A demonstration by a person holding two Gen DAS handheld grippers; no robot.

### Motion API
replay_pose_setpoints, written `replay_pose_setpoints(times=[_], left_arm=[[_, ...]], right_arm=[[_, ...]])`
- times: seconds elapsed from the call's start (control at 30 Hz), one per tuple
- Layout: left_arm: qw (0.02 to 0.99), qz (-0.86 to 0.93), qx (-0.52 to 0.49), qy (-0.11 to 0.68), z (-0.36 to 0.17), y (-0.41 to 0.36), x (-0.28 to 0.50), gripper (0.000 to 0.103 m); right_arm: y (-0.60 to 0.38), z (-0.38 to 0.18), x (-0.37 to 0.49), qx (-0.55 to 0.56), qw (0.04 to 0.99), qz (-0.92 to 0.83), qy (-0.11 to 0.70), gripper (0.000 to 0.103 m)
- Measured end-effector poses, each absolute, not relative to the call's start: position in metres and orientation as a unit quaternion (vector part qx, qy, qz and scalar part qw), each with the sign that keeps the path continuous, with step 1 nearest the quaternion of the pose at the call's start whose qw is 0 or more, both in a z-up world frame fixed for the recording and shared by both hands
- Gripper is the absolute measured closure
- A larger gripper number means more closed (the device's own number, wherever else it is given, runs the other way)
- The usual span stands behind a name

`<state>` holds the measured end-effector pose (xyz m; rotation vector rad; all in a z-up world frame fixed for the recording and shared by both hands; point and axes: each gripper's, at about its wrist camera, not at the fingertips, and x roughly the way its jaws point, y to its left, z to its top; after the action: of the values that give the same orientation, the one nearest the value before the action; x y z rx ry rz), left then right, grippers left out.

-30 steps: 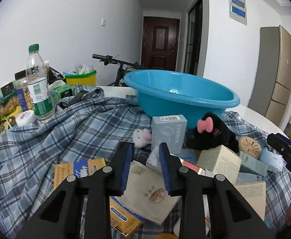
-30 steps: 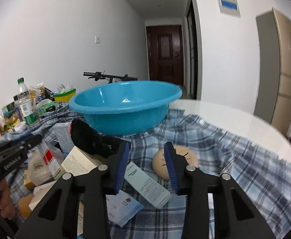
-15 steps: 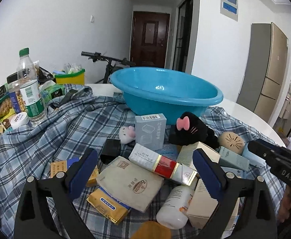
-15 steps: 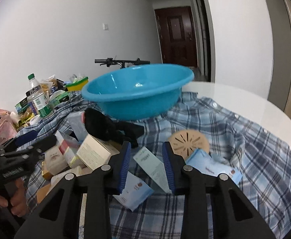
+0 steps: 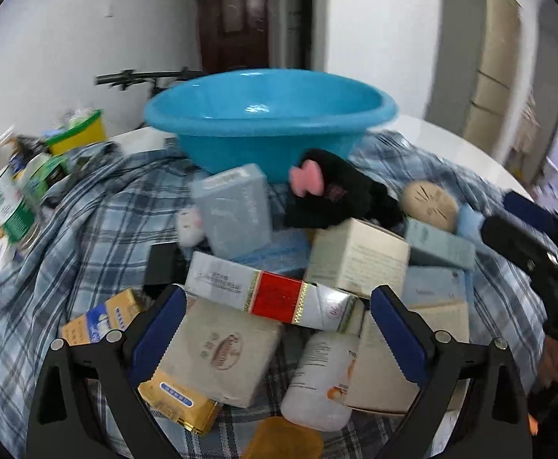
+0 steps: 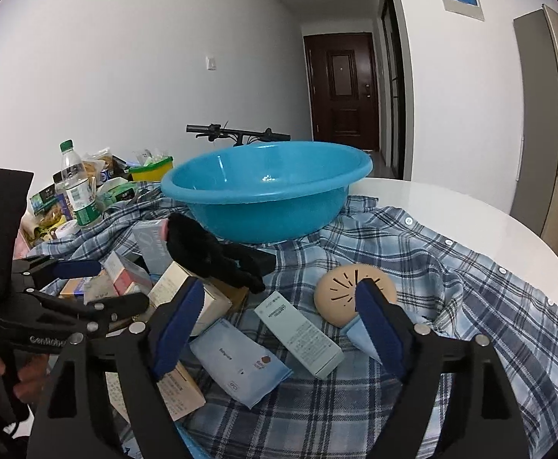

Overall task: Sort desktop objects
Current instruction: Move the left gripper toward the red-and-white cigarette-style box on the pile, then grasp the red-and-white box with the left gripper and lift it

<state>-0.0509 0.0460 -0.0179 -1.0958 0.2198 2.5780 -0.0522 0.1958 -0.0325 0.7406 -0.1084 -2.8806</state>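
Observation:
A pile of boxes and packets lies on a blue plaid shirt [image 6: 451, 267] before a blue basin [image 5: 267, 114], which also shows in the right wrist view [image 6: 267, 195]. My left gripper [image 5: 275, 329] is open wide, its jaws either side of a silver and red box [image 5: 271, 290] and a beige packet [image 5: 221, 348], touching neither. A white bottle [image 5: 321, 378] lies beneath. My right gripper [image 6: 279, 325] is open over a pale green box [image 6: 298, 332] and a blue packet [image 6: 236, 363], next to a tan round disc [image 6: 347, 290]. A black plush toy [image 5: 336, 199] lies behind.
A water bottle [image 6: 78, 187], snack packs and a yellow tub [image 6: 152, 168] stand at the left. A bicycle handlebar [image 6: 236, 132] is behind the basin. The white round table [image 6: 470, 214] curves off to the right. My left gripper also shows in the right wrist view [image 6: 99, 287].
Both grippers have opened wide from nearly shut. The left one has moved closer over the pile; the right one has dropped lower towards the green box and blue packet.

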Motion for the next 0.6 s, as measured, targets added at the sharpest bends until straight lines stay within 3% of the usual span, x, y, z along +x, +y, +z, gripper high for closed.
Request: replay_pose_setpoints(times=[0.13,0.4,0.47,0.6], left_arm=[[0.178,0.899,-0.384,0.110,-0.017,0.048,-0.052,0.001],[0.193,0.883,-0.418,0.094,-0.024,0.041,-0.071,0.000],[0.193,0.882,-0.422,0.081,-0.024,0.038,-0.073,0.008],[0.163,0.897,-0.403,0.075,-0.017,0.034,-0.069,0.010]], right_arm=[[0.204,-0.038,-0.056,0.262,0.084,-0.960,-0.060,0.023],[0.204,-0.041,-0.059,0.270,0.073,-0.958,-0.057,0.023],[0.204,-0.043,-0.060,0.272,0.070,-0.958,-0.054,0.023],[0.204,-0.044,-0.062,0.277,0.071,-0.956,-0.057,0.023]])
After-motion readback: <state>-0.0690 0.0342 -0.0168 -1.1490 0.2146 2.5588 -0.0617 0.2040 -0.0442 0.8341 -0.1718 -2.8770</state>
